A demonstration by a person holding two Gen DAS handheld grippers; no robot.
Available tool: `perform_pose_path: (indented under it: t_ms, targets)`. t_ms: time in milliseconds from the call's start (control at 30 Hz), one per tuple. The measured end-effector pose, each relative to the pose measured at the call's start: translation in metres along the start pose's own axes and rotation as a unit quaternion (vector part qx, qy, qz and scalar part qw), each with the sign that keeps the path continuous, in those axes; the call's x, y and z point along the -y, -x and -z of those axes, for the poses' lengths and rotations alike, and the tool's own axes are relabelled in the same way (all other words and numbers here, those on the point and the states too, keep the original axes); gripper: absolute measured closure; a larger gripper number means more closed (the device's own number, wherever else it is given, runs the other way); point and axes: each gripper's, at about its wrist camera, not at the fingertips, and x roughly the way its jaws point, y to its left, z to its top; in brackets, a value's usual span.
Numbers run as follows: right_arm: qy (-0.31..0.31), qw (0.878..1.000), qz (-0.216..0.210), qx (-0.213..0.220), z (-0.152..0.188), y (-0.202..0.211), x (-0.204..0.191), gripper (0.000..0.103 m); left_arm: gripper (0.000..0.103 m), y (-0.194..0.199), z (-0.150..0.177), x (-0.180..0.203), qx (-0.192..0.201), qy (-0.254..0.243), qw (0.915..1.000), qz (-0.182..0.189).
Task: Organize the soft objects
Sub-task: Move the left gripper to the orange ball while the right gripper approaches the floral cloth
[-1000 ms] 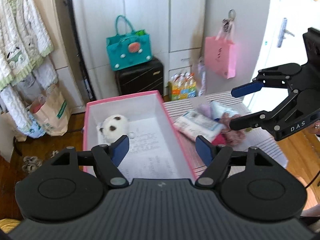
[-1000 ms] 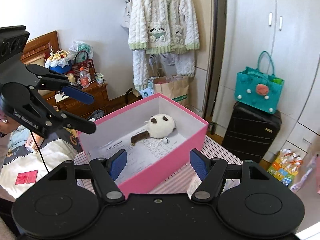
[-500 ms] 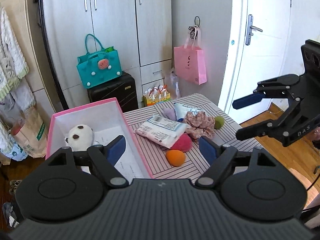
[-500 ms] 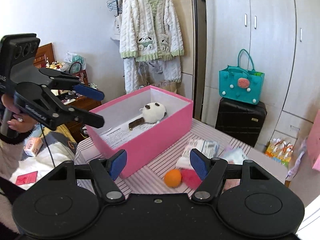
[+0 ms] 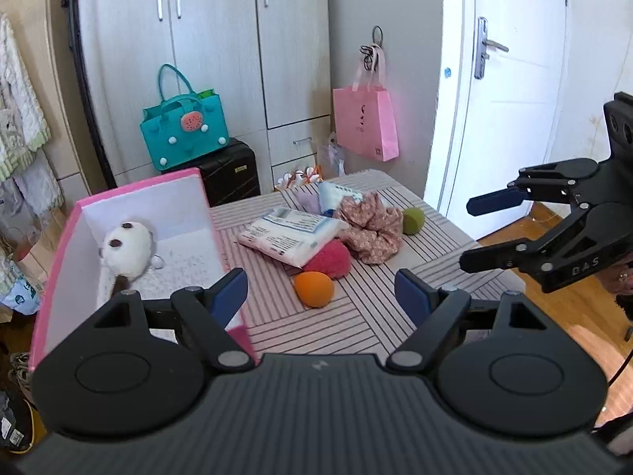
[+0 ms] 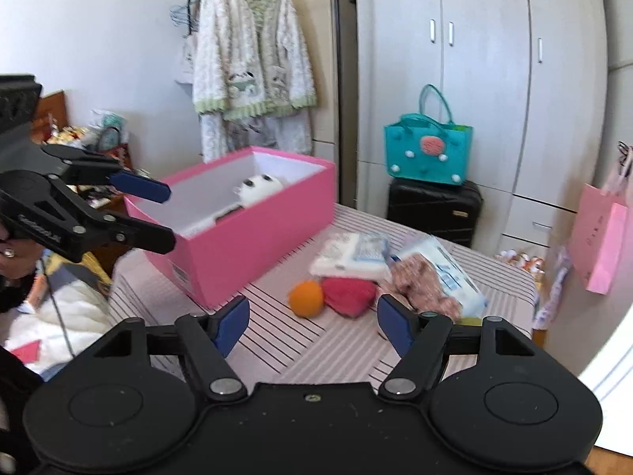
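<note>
A pink box [image 5: 59, 253] [image 6: 253, 233] stands on the left of a striped table [image 5: 356, 316] with a white panda plush [image 5: 126, 249] [image 6: 259, 188] inside. Beside it lie an orange ball [image 5: 313, 289] [image 6: 305, 298], a red fuzzy ball [image 5: 330, 259] [image 6: 348, 291], a white tissue pack [image 5: 289, 233] [image 6: 350, 255], a floral scrunchie [image 5: 372, 225] [image 6: 419, 281] and a green ball [image 5: 413, 220]. My left gripper [image 5: 321, 297] [image 6: 156, 213] is open and empty above the table's near edge. My right gripper [image 6: 312, 322] [image 5: 474, 233] is open and empty, off the table's right side.
A second wipes pack [image 6: 447, 273] lies behind the scrunchie. A teal bag [image 5: 186, 130] sits on a black suitcase [image 5: 233, 170] by the wardrobe. A pink bag [image 5: 366, 126] hangs on the fridge. A robe [image 6: 249, 79] hangs behind the box.
Both wrist views have swung from the box toward the pile of soft objects on the table. Both grippers stay open and empty.
</note>
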Motion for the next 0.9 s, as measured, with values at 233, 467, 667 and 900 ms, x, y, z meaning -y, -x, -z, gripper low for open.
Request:
perform_pose_path:
  t_ms: [233, 467, 667, 900]
  targets:
    - [0.037, 0.997, 0.064, 0.007, 0.021, -0.018, 0.018, 0.023, 0.022, -0.034, 0.012, 0.018, 0.001, 0.016, 0.9998, 0.008]
    - [0.056, 0.994, 0.086, 0.025, 0.041, -0.046, 0.041, 0.018, 0.025, -0.081, 0.022, 0.026, 0.013, 0.068, 0.9975, -0.012]
    - [0.108, 0.988, 0.107, 0.034, 0.053, -0.068, 0.047, 0.018, 0.026, -0.119, 0.031, 0.035, 0.017, 0.067, 0.9941, -0.084]
    - [0.123, 0.987, 0.102, 0.003, 0.051, -0.098, 0.059, 0.018, 0.032, -0.149, 0.035, 0.034, -0.006, 0.050, 0.9917, -0.118]
